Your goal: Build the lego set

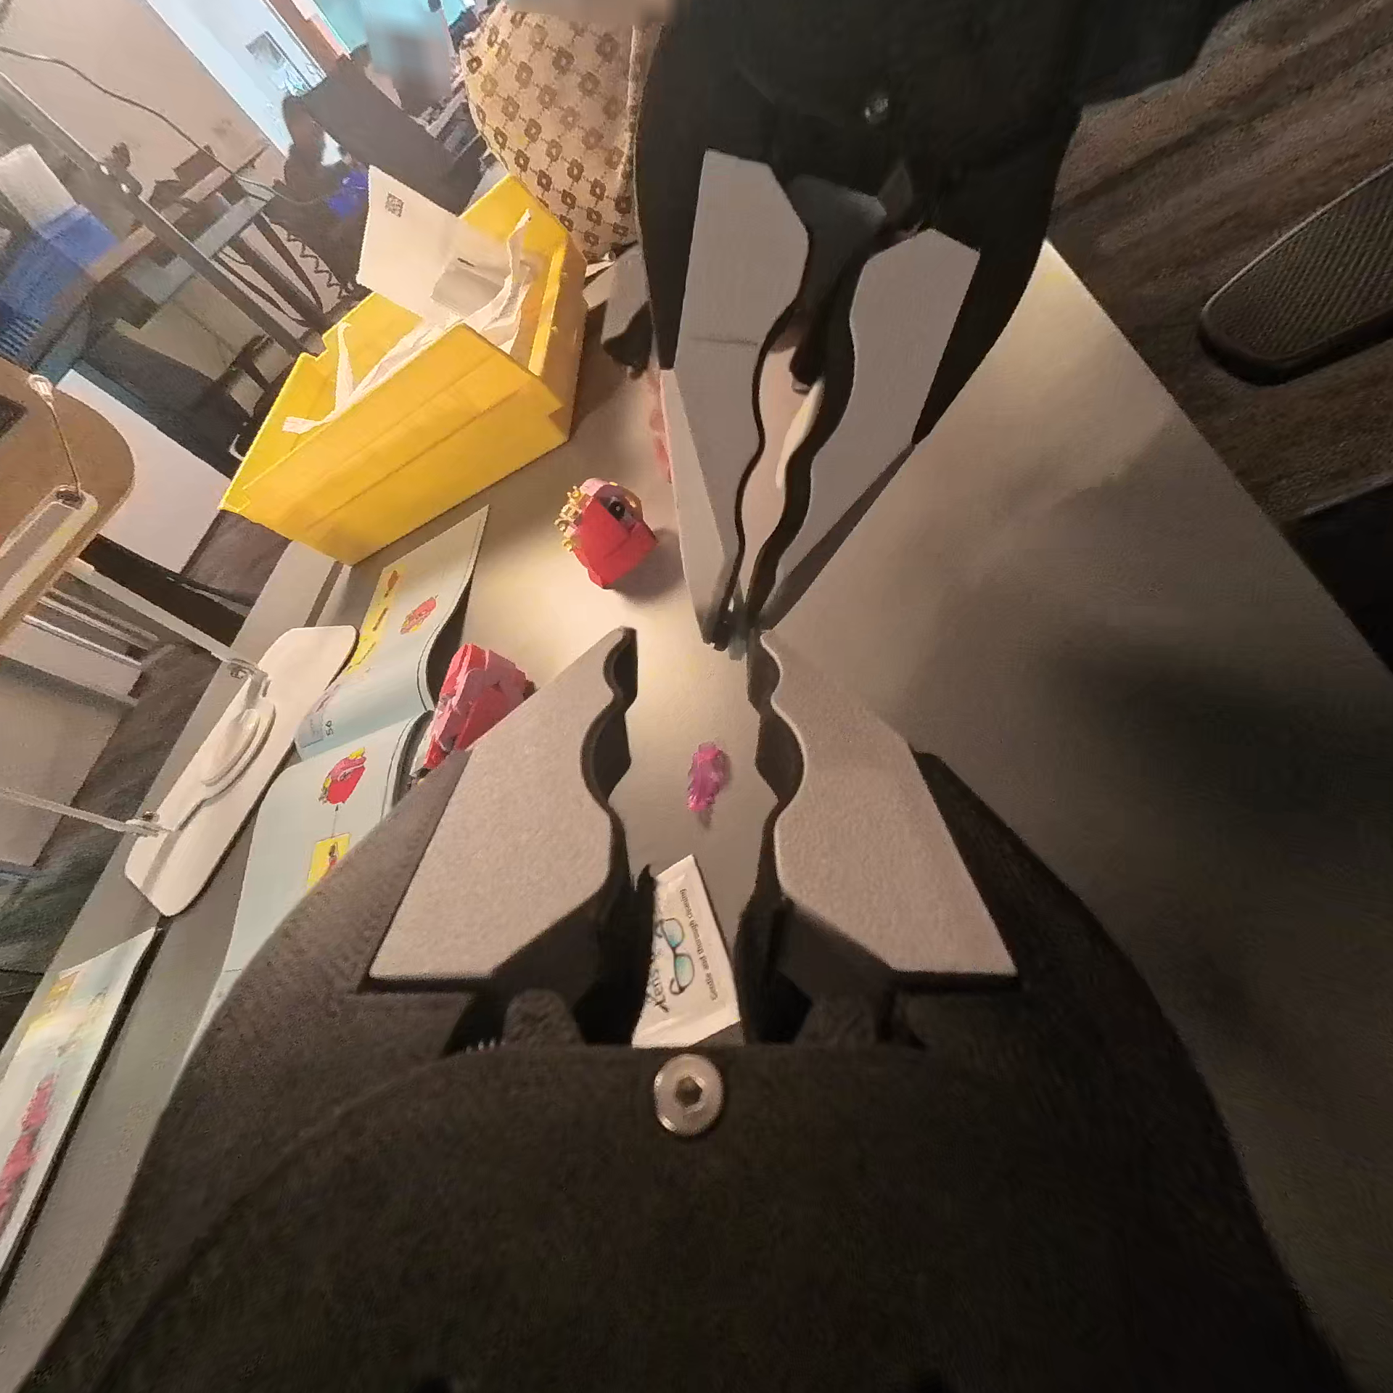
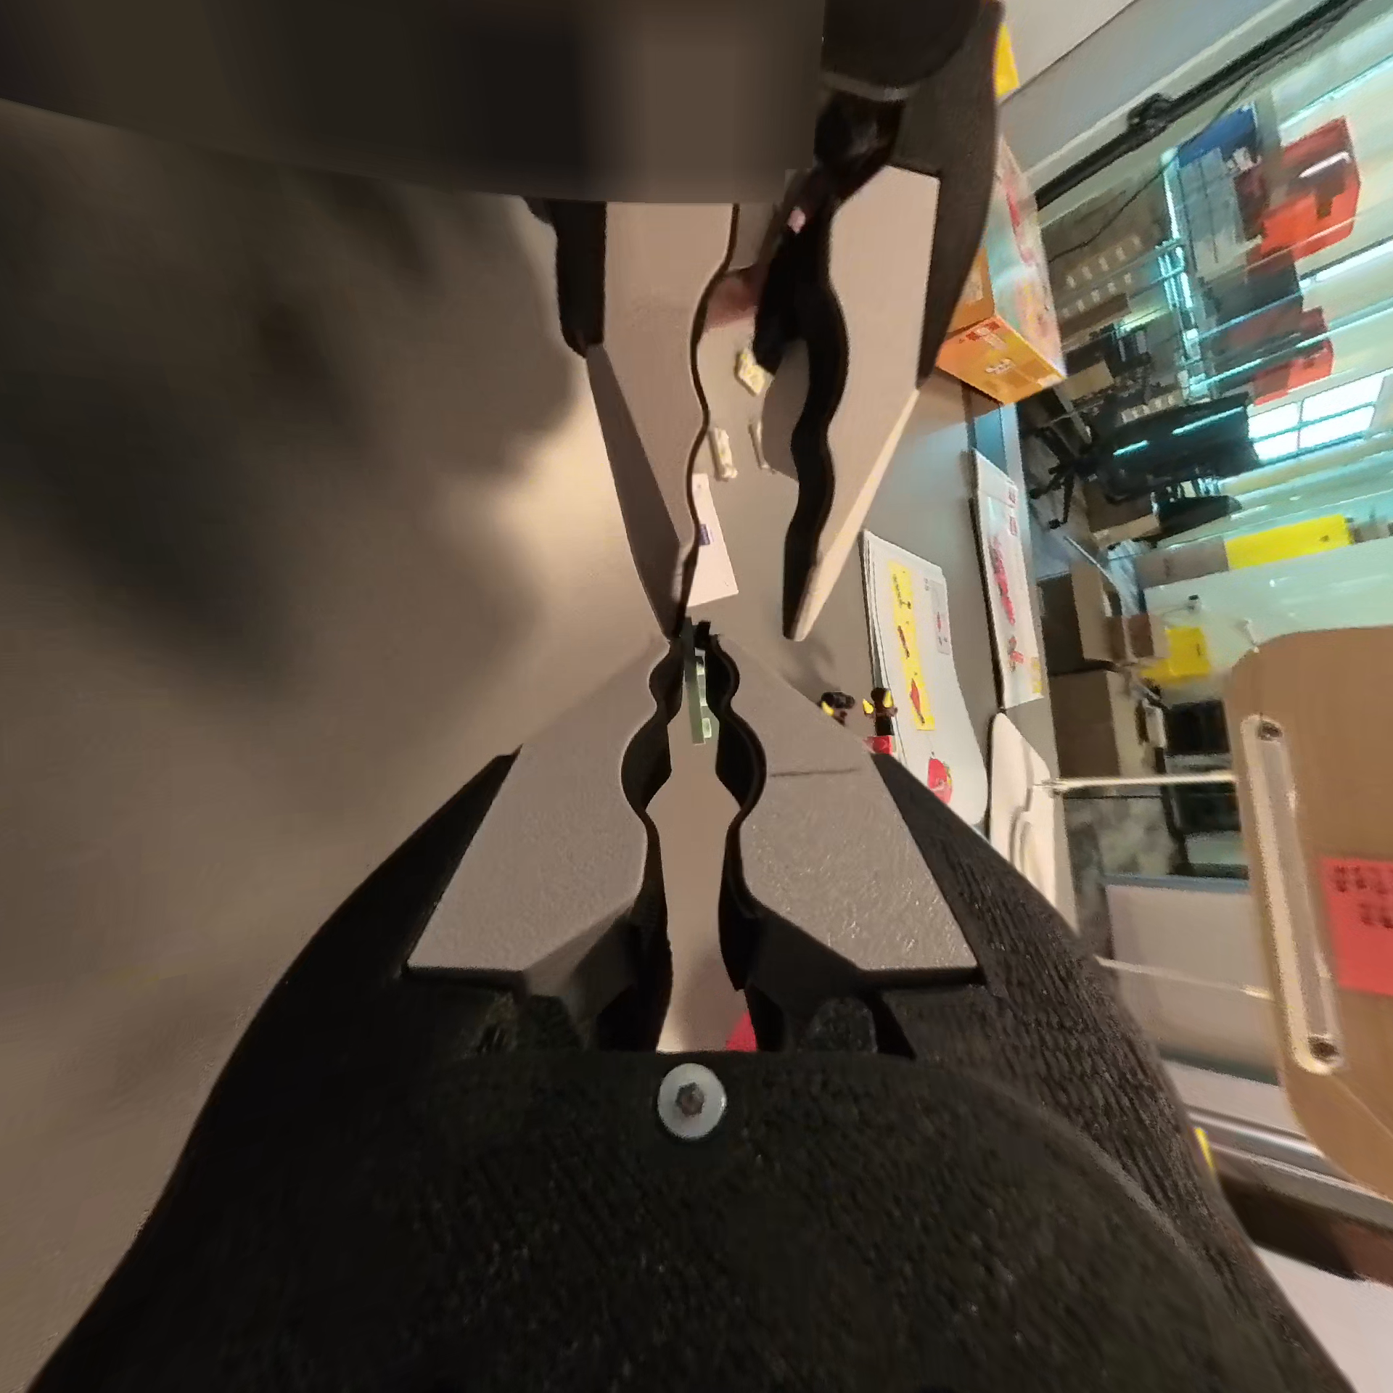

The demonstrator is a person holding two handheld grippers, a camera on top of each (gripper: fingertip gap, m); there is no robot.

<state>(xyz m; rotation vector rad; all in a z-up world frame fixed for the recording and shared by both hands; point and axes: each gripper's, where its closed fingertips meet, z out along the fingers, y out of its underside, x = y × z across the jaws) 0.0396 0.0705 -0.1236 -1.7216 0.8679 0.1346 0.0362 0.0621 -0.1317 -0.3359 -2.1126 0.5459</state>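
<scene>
My right gripper [image 2: 695, 647] is shut on a thin pale green plate [image 2: 698, 697], held edge-on between its pads with a small dark bit at the top. In the left wrist view it [image 1: 735, 633] comes down from above, tips closed. My left gripper [image 1: 693, 647] is open with nothing between its pads. One of its fingertips [image 1: 763, 650] is right beside the right gripper's tips. In the right wrist view the left gripper [image 2: 735, 627] hangs from above, jaws apart, one fingertip [image 2: 673, 619] at the plate's top end. A small pink piece [image 1: 708, 776] lies on the table below the left fingers.
A grey table [image 1: 980, 603] carries a red brick model [image 1: 610, 537], a pink-red brick cluster [image 1: 475, 701], open instruction booklets [image 1: 422, 626], a yellow bin [image 1: 422, 430] with paper, and a white packet [image 1: 690, 950]. Small dark figures [image 2: 880, 712] and a white card [image 2: 712, 554] lie nearby. Only a small space, under 4 cm, lies between the two pairs of fingers.
</scene>
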